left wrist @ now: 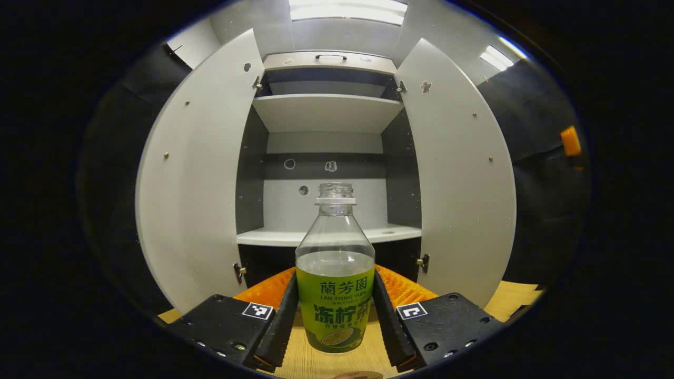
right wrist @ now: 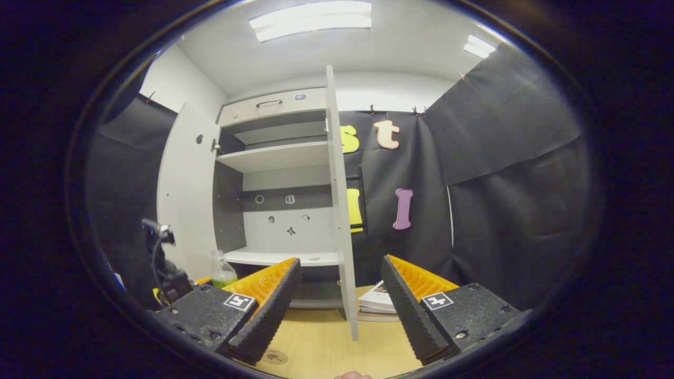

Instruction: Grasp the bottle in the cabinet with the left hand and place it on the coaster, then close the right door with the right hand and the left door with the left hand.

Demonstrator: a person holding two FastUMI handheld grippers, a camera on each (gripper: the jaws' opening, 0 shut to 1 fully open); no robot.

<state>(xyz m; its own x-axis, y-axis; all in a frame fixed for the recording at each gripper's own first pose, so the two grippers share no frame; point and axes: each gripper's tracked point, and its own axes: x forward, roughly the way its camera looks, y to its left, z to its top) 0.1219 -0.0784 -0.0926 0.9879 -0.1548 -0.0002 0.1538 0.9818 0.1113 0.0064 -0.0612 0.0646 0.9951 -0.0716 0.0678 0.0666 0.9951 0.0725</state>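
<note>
A clear, capless bottle (left wrist: 335, 295) with a green label and some liquid inside stands upright between the fingers of my left gripper (left wrist: 334, 310). Both fingers press on its label, so the gripper is shut on it. It is out of the cabinet, over the wooden table (left wrist: 310, 363); I cannot tell whether its base touches. Behind it the cabinet's lower shelf (left wrist: 284, 238) is bare, with the left door (left wrist: 195, 200) and right door (left wrist: 458, 184) wide open. My right gripper (right wrist: 337, 310) is open near the right door's edge (right wrist: 341, 221). The bottle (right wrist: 222, 271) appears far left. A round coaster (right wrist: 275, 357) lies on the table.
A small stack of books (right wrist: 376, 302) lies on the table right of the right door. The cabinet has an upper shelf (left wrist: 326, 110) and a top drawer with a handle (left wrist: 330, 56). Black cloth walls close in both sides.
</note>
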